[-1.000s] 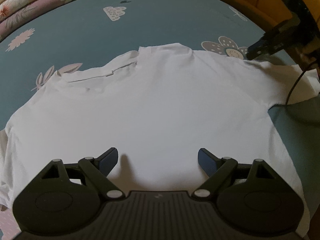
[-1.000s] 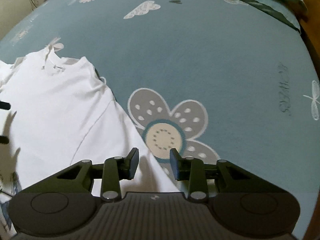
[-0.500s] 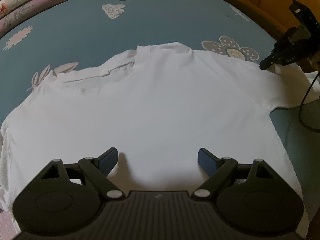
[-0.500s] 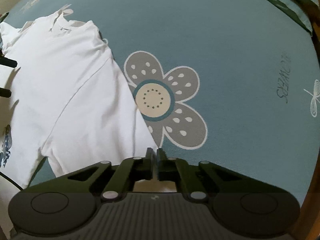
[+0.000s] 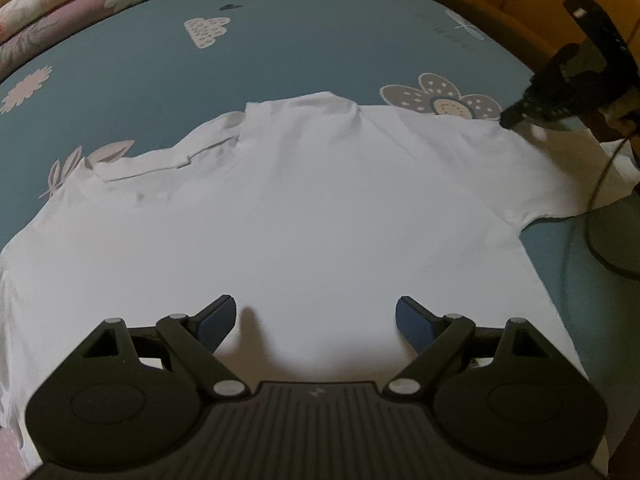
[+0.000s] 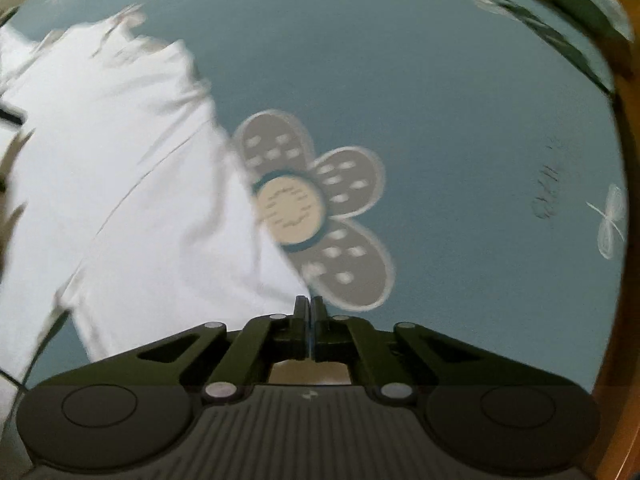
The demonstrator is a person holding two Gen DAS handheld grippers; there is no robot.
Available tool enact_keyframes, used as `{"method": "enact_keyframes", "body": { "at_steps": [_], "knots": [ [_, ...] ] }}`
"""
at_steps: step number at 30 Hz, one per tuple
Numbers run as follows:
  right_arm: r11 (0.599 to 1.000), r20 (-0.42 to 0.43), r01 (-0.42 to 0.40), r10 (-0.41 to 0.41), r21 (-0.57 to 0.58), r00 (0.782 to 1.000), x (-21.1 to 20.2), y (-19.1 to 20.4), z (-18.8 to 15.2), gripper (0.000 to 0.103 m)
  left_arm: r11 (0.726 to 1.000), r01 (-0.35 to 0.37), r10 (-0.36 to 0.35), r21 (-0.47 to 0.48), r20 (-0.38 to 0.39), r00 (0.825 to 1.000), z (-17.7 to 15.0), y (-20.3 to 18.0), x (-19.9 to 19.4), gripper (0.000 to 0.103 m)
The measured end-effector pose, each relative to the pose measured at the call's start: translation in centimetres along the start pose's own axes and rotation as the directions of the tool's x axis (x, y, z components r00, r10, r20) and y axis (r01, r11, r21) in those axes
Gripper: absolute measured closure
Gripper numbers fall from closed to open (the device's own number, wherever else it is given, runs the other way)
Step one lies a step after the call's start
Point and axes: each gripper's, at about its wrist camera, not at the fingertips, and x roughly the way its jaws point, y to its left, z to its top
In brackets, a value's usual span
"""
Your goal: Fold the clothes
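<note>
Pinched together, the right gripper [image 6: 308, 307] clamps the white T-shirt's [image 5: 304, 216] sleeve edge. Its partner, the left gripper [image 5: 314, 316], hovers spread wide over the hem. Mostly flat, the shirt lies on a blue flowered bedsheet [image 5: 300, 48].

Left gripper [image 5: 315, 322] wide open over white T-shirt [image 5: 300, 216] on bedsheet [image 5: 320, 40].

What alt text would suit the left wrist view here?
A white T-shirt lies spread flat on a teal bedsheet printed with flowers, with the open left gripper poised over its lower part. At the far right, the right gripper meets the sleeve's edge.
</note>
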Motion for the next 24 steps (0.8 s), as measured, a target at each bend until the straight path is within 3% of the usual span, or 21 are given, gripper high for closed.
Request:
{"method": "enact_keyframes", "body": {
  "at_steps": [1, 2, 4, 5, 6, 9, 14, 16, 21, 24],
  "knots": [
    [0.999, 0.01, 0.043, -0.043, 0.025, 0.999, -0.1, -0.3, -0.1, 0.101, 1.0, 0.003, -0.003, 0.003, 0.002, 1.0, 0.1, -0.1, -0.1, 0.016],
    [0.996, 0.018, 0.069, -0.07, 0.062, 0.997, -0.5, -0.6, -0.2, 0.093, 1.0, 0.004, -0.004, 0.006, 0.005, 1.0, 0.2, -0.2, -0.2, 0.016],
    [0.981, 0.076, 0.038, -0.053, 0.19, 0.996, -2.2, -1.3, -1.1, 0.088, 1.0, 0.0, -0.001, 0.013, 0.011, 1.0, 0.4, -0.2, -0.4, 0.016],
    [0.965, 0.107, 0.025, -0.055, 0.262, 0.993, -3.2, -1.4, -1.8, 0.082, 1.0, -0.001, 0.001, 0.012, 0.014, 1.0, 0.5, -0.2, -0.4, 0.016],
    [0.943, 0.122, 0.031, -0.076, 0.332, 0.99, -4.1, -1.2, -2.8, 0.069, 1.0, -0.003, 0.003, 0.008, 0.014, 1.0, 0.6, -0.2, -0.3, 0.016],
    [0.865, 0.128, 0.065, -0.147, 0.497, 0.981, -5.3, 0.4, -5.9, 0.05, 1.0, -0.007, 0.008, -0.02, 0.006, 1.0, 0.7, -0.1, 0.2, 0.016],
    [0.764, 0.088, 0.14, -0.25, 0.63, 0.964, -3.4, 2.9, -9.1, 0.048, 0.999, -0.001, 0.001, -0.048, -0.003, 1.0, 0.8, -0.3, 0.9, 0.016],
    [0.733, 0.117, 0.134, -0.281, 0.667, 0.952, -2.4, 2.3, -9.3, 0.039, 0.999, -0.001, 0.001, -0.035, -0.007, 1.0, 0.8, -0.5, 0.9, 0.016],
    [0.724, 0.122, 0.129, -0.284, 0.678, 0.951, -1.2, -2.3, -7.5, 0.035, 1.0, -0.01, 0.01, -0.007, -0.011, 1.0, 0.6, -0.8, 0.8, 0.016],
    [0.713, 0.124, 0.115, -0.274, 0.692, 0.954, -3.1, -3.4, -7.6, 0.035, 1.0, -0.007, 0.007, -0.022, -0.004, 1.0, 0.6, -0.8, 0.4, 0.016]
  ]
}}
